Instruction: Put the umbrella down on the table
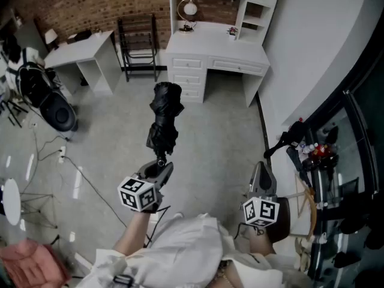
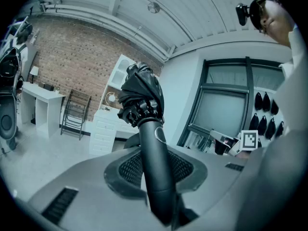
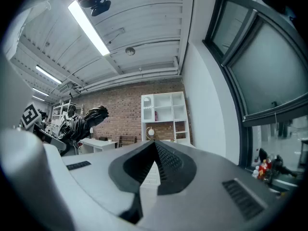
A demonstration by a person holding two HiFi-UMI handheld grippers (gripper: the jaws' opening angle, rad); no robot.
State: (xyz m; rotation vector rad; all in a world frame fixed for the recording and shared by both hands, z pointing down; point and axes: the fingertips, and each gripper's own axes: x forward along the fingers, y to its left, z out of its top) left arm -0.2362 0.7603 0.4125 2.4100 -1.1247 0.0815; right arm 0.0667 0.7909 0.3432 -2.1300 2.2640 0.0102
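Note:
A folded black umbrella [image 1: 164,117] is held up in the air over the grey floor, its bundled canopy pointing toward the white desk [image 1: 217,43] with drawers and a shelf unit. My left gripper [image 1: 159,168] is shut on the umbrella's smooth black handle [image 2: 154,158], and the canopy [image 2: 140,96] rises above the jaws. My right gripper [image 1: 262,175] hangs at the lower right, shut with nothing in it, its jaws meeting in a thin slit [image 3: 154,147]. The umbrella [image 3: 84,120] also shows at the left of the right gripper view.
A second white table [image 1: 80,50] stands at the back left, with a black folding rack [image 1: 138,43] between it and the desk. Black gear [image 1: 48,98] and cables lie at the left. A window ledge with small toys [image 1: 316,150] runs along the right.

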